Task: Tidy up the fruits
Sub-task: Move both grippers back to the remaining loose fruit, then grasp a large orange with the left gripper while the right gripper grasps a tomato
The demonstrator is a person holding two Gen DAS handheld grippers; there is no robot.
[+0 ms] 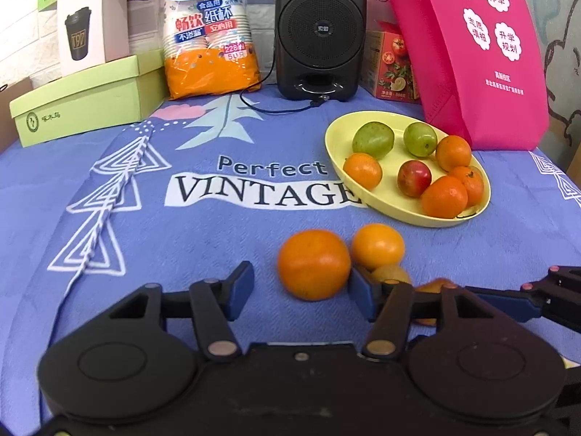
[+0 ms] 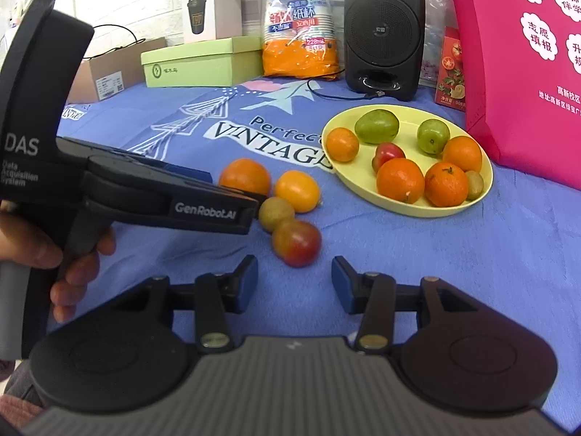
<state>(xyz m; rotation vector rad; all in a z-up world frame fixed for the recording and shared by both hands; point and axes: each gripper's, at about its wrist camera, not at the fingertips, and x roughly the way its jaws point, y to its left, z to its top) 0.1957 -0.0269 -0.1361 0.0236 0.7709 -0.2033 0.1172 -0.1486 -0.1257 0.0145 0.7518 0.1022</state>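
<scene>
A yellow plate point(image 1: 334, 138) point(image 2: 406, 208) holds several oranges, two green fruits and a red one. Loose on the blue cloth lie a big orange point(image 1: 313, 264) point(image 2: 245, 177), a smaller yellow-orange fruit point(image 1: 377, 246) point(image 2: 296, 191), a small green-brown fruit point(image 1: 390, 274) point(image 2: 276, 212) and a red-orange fruit point(image 2: 297, 241). My left gripper point(image 1: 300, 292) is open, its fingers either side of the big orange. My right gripper point(image 2: 295, 283) is open and empty, just short of the red-orange fruit.
At the back stand a black speaker point(image 1: 320, 29), a bag of paper cups point(image 1: 207, 32), a green box point(image 1: 87, 105), a white cup box point(image 1: 90, 25) and a pink bag point(image 1: 472, 51). A cable point(image 1: 265, 105) lies before the speaker.
</scene>
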